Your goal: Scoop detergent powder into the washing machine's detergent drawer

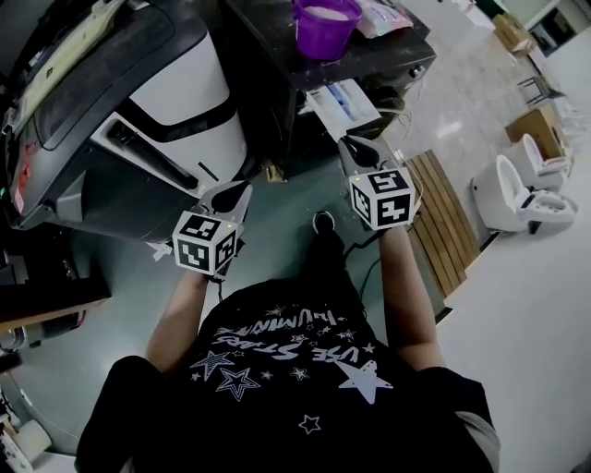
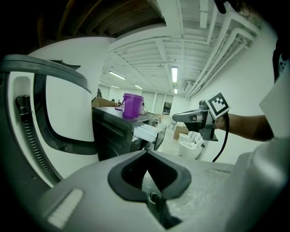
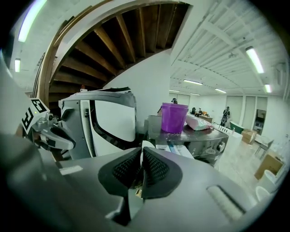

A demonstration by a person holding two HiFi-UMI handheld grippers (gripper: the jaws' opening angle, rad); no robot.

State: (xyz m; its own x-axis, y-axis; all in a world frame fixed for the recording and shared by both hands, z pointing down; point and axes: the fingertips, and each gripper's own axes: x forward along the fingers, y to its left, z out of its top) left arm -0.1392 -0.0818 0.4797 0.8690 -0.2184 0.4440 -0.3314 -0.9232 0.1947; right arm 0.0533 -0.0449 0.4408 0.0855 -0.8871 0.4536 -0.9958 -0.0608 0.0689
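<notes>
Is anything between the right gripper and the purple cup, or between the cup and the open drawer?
Nothing visible. The right gripper hangs in open air short of the purple cup, which stands on the washing machine. The pulled-out drawer juts out just below the cup, uncovered.

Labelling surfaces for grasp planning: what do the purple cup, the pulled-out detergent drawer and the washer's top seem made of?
Purple cup: probably plastic, evenly coloured, slightly translucent, smooth.
Detergent drawer: likely white moulded plastic, matte.
Washer's top: dark and glossy with reflections; coated metal or plastic, cannot tell.
</notes>
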